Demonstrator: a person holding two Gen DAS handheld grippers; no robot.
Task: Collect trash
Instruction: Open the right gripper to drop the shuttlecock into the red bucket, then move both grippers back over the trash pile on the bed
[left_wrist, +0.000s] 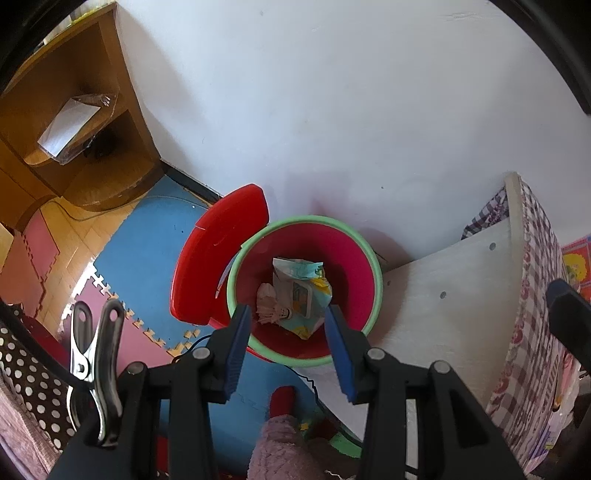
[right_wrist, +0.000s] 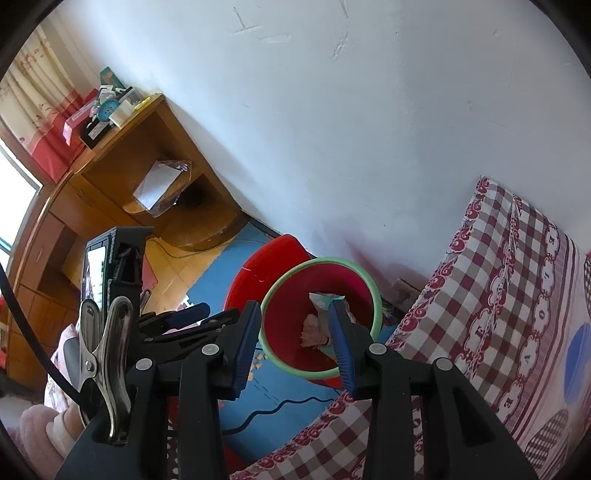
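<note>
We found the red bin (left_wrist: 347, 254) with its pale green rim standing on the floor against the white wall (left_wrist: 332, 92), and we took it as our landmark. Inside the bin lay the trash: a crumpled printed packet (left_wrist: 301, 291) resting on the bottom, and touching its left side a pinkish wad of paper (left_wrist: 267, 299). Just left of the bin, leaning at its rim, was a red lid (left_wrist: 218, 254). We held the left gripper (left_wrist: 288, 332) above the near rim of the bin, pointing steeply down into it, its blue pads spread apart with nothing between them; the trash sat well below them on the bin's floor. The right gripper (right_wrist: 295, 343) likewise hung over the bin from the near side, its jaws parted and pinching nothing, the packet (right_wrist: 325, 299) and the pink wad (right_wrist: 314, 328) showing in the bin (right_wrist: 288, 317) beyond its fingers. To the right of the bin stood a bed with a red-and-white checked cover (right_wrist: 498, 295), its white board side (left_wrist: 454, 280) running up close to the bin. Left of the bin and well apart from it was a wooden shelf unit (left_wrist: 74, 122) against the wall, with a wrapped flat package (left_wrist: 70, 125) on one shelf. Blue and pink foam mats (left_wrist: 147, 236) covered the floor around the bin.
</note>
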